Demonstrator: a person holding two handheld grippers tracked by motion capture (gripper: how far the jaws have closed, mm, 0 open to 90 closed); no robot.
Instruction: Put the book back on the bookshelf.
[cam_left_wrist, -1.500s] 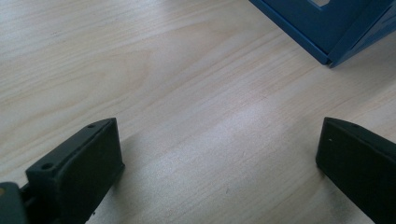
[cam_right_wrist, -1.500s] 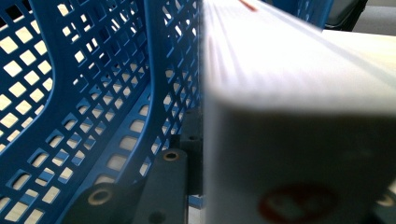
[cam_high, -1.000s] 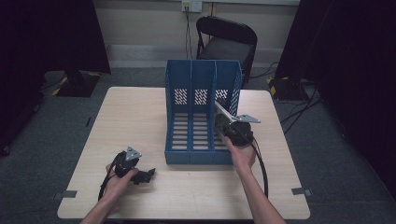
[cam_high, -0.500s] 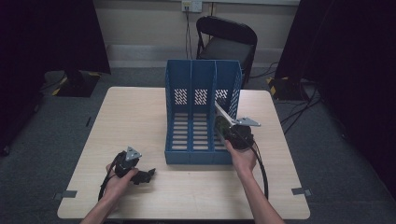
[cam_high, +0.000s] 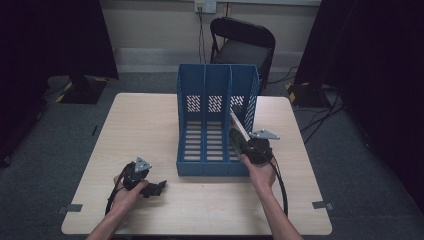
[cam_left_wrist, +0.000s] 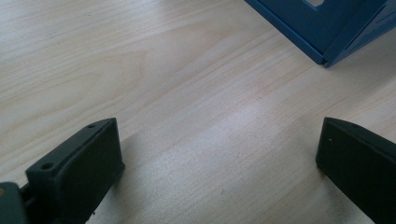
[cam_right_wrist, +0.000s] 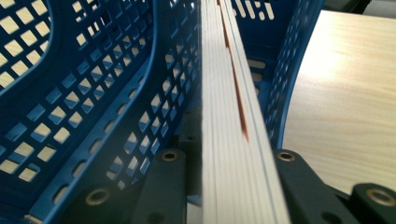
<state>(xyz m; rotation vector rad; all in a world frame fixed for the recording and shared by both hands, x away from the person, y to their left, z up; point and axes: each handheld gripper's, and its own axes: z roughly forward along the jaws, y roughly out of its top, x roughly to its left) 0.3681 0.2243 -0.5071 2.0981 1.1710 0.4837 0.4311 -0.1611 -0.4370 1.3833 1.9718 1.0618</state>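
So the big blue perforated plastic file rack (cam_high: 216, 120) sits mid-table with three slots, open side toward the person. The right gripper (cam_high: 239, 142) has its jaws clamped on a thin pale book (cam_right_wrist: 233, 116), page edges showing with an orange sliver in them, and it's tilted into the rightmost slot, close between the slotted divider and the outer wall. The left gripper (cam_high: 159, 188) rests on the light wood-grain tabletop (cam_left_wrist: 187, 93) near the rack's front-left corner, jaws wide apart with nothing between them. A dark folding chair (cam_high: 242, 42) stands behind the table on grey carpet.
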